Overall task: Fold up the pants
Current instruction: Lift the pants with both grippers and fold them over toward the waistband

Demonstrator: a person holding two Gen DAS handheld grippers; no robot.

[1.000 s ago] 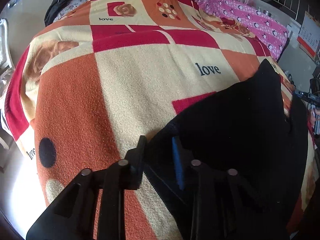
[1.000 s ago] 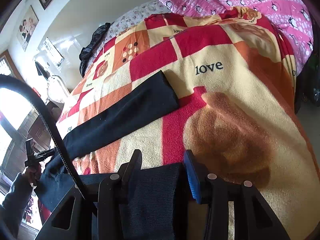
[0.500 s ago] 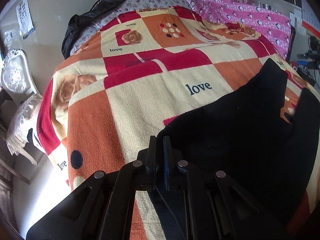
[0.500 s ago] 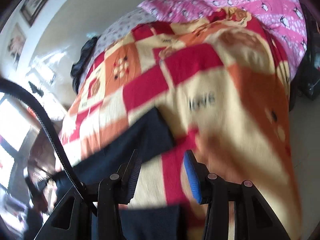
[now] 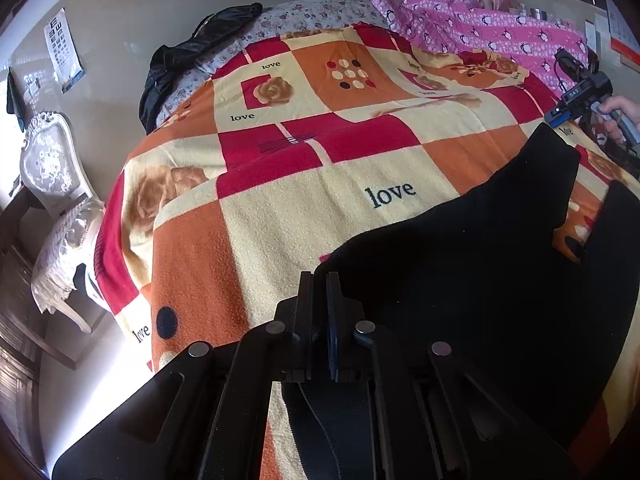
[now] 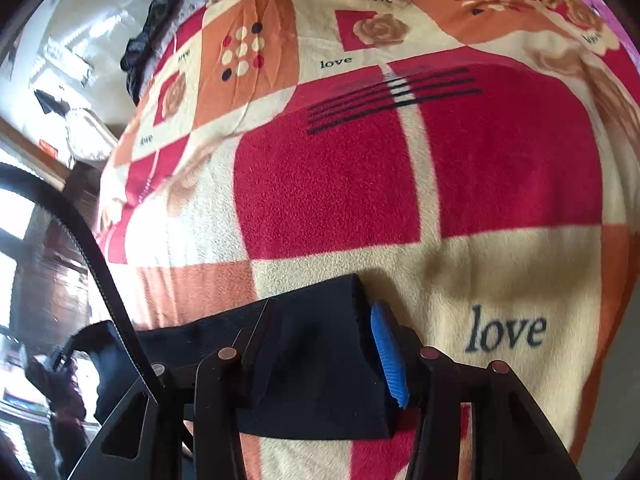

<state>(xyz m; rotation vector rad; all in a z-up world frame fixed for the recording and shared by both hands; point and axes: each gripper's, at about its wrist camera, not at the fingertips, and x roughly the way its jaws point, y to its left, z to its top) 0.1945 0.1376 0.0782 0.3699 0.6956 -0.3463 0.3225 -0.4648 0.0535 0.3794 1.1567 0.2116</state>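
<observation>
Black pants (image 5: pixel 472 272) lie spread on a patchwork blanket (image 5: pixel 280 216) on a bed. My left gripper (image 5: pixel 320 288) is shut on the waist edge of the pants at their near left corner. In the right wrist view my right gripper (image 6: pixel 320 320) is open, its jaws astride the end of one black pant leg (image 6: pixel 316 344); the blue pad (image 6: pixel 386 352) sits at the leg's right edge. The right gripper also shows in the left wrist view (image 5: pixel 576 100), held by a hand at the far right by the leg's end.
A pink penguin-print quilt (image 5: pixel 492 36) and a black garment (image 5: pixel 192 60) lie at the head of the bed. A white chair (image 5: pixel 56 184) stands left of the bed. The bed's left edge drops to the floor.
My left gripper closed on the pants' waist edge. My right gripper left the near leg and moved across the bed to straddle the end of the other leg.
</observation>
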